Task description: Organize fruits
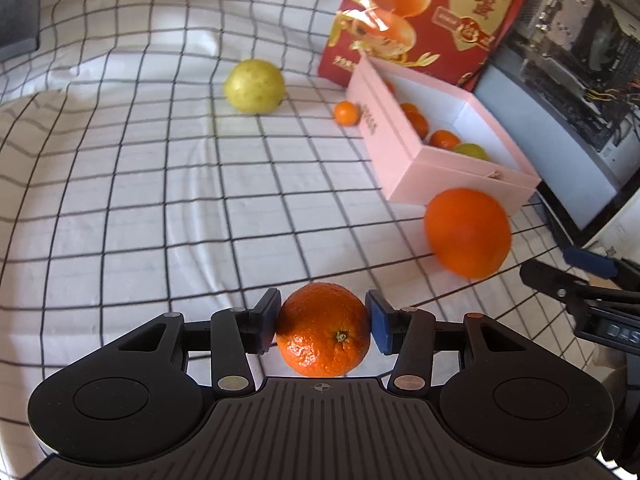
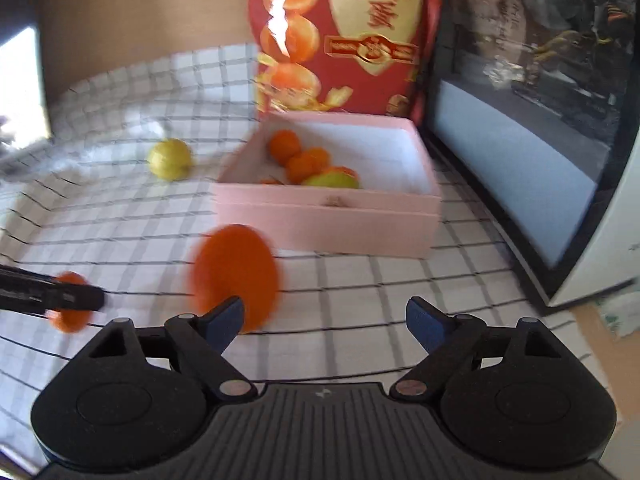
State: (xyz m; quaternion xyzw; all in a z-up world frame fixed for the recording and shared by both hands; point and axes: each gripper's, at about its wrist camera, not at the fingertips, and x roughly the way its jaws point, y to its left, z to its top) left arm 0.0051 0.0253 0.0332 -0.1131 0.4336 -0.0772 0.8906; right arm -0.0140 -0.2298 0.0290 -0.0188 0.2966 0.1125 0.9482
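Observation:
My left gripper (image 1: 323, 322) is shut on a small orange (image 1: 324, 330), held just above the checked cloth. A bigger orange (image 1: 468, 232) lies on the cloth at the near corner of the pink box (image 1: 404, 160). That box holds several mandarins and a green fruit (image 1: 472, 151). A small mandarin (image 1: 347, 113) rests against its left wall, and a yellow-green fruit (image 1: 255, 86) sits farther left. My right gripper (image 2: 326, 316) stands open with nothing between its pads. The bigger orange (image 2: 236, 272), blurred, lies just beyond its left finger. The pink box (image 2: 328, 224) is straight ahead.
A red bag (image 2: 344, 40) printed with oranges stands behind the box. A dark screen (image 2: 520, 120) in a white frame runs along the right side. The checked cloth (image 1: 160, 200) covers the table; a dark object (image 1: 20, 12) sits at the far left.

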